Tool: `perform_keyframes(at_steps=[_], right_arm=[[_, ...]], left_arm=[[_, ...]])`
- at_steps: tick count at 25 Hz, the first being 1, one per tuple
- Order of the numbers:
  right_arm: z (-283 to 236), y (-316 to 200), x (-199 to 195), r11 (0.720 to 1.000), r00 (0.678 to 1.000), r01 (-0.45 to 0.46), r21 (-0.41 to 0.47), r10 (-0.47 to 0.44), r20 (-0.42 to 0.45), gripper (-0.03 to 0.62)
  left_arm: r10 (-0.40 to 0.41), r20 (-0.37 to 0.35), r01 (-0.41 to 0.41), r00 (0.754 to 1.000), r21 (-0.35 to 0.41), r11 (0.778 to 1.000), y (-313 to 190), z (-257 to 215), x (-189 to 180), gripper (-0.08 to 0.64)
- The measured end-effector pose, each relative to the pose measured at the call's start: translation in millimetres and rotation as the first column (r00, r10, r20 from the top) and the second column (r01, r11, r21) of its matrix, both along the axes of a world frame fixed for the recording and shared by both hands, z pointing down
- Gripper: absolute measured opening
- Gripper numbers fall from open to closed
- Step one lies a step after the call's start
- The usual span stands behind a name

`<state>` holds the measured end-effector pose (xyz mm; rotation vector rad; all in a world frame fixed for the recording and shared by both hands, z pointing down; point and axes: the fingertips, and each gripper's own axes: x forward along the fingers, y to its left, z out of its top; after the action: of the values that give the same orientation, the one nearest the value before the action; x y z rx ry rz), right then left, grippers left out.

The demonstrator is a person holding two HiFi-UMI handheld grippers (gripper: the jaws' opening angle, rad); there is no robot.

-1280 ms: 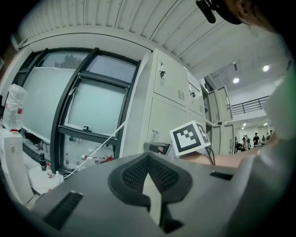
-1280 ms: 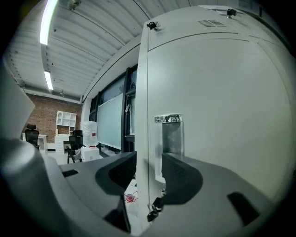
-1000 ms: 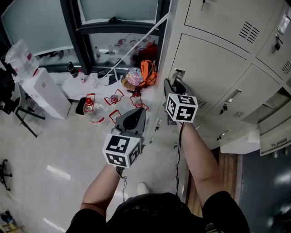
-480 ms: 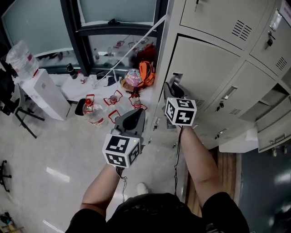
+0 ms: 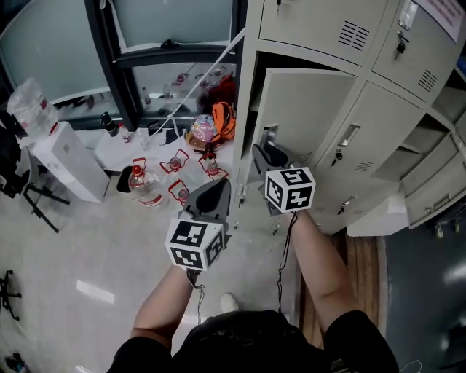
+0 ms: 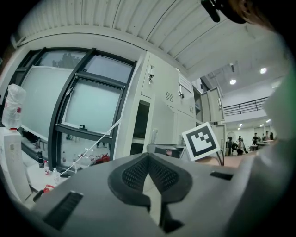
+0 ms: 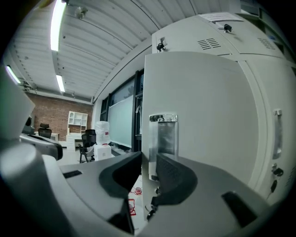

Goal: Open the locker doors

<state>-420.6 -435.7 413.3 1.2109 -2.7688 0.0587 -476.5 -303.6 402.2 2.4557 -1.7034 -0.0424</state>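
Observation:
The grey locker door stands partly open, with a dark gap along its top and left side. My right gripper is shut on the door's free edge at the recessed metal handle. In the right gripper view the door edge runs between the two pads, with the handle just above them. My left gripper hangs shut and empty in front of the lockers, to the left of the door. In the left gripper view its pads meet with nothing between them.
More locker doors lie to the right, and some at the far right hang open. Water bottles, an orange bag and a white box sit on the floor by the window.
The locker door has swung outward from nearly closed to partly open. My right gripper has come back with it at the handle. The left gripper has hardly moved.

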Motion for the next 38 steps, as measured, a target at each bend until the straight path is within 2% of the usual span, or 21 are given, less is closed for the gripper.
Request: perform_keyframes(at_steps=[11, 21, 25, 31, 38], right_arm=[[-0.2, 63.1, 53.3, 0.981, 0.981, 0.193, 0.032, -0.193, -0.003, 0.104], [0.9, 102.1, 122.8, 0.958, 0.959, 0.285, 0.028, -0.285, -0.010, 0.112], [2.1, 109.2, 151.0, 0.956, 0.956, 0.292, 0.020, -0.291, -0.020, 0.119], [0.9, 114.6, 178.1, 0.961, 0.961, 0.274, 0.024, -0.274, -0.024, 0.122], [0.8, 117.5, 205.6, 0.989, 0.991, 0.132, 0.073, -0.132, -0.008, 0.145]], left_arm=[[0.080, -0.016, -0.080, 0.997, -0.002, 0.997, 12.9, 1.7, 62.2, -0.002], [0.125, 0.002, -0.125, 0.992, -0.007, 0.992, 27.1, -3.3, 134.8, -0.002], [0.135, 0.012, -0.135, 0.991, -0.013, 0.991, 34.9, -3.5, 162.8, -0.002], [0.122, 0.006, -0.122, 0.992, -0.011, 0.992, 47.1, -6.5, 185.1, -0.002], [0.098, 0.011, -0.098, 0.995, -0.017, 0.995, 64.0, -1.5, 197.6, -0.002]])
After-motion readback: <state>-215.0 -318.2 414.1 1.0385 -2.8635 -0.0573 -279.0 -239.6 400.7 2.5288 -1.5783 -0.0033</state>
